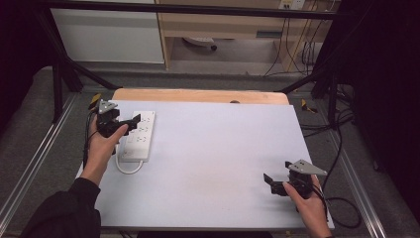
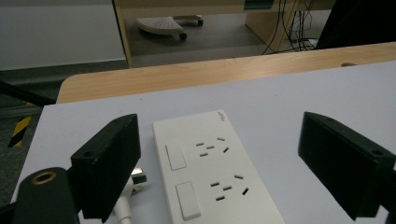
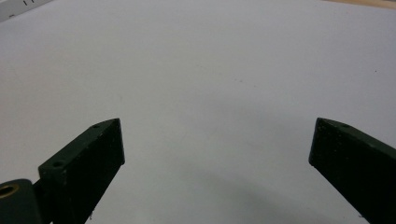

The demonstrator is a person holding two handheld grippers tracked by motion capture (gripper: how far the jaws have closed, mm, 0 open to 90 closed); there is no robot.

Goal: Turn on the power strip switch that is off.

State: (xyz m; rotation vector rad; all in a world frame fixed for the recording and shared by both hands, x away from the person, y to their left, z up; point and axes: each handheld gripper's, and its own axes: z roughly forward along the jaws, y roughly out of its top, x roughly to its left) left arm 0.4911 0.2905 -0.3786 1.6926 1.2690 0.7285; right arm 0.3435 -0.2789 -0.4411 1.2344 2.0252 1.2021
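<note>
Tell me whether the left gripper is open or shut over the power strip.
Open. The left gripper has its fingers spread wide on either side of the white power strip, touching nothing.

Wooden table edge beyond the white mat, cables on the floor behind.

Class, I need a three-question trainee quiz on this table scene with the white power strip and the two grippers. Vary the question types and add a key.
1. True or false: the left gripper is shut on the power strip.
2. Which gripper is near the power strip? A) left B) right
3. Fill in: in the left gripper view, a white ____ lies beside the strip's left edge, on the white table sheet.

Key: 1 false, its jaws stand wide apart around the strip; 2 A; 3 plug.
</note>
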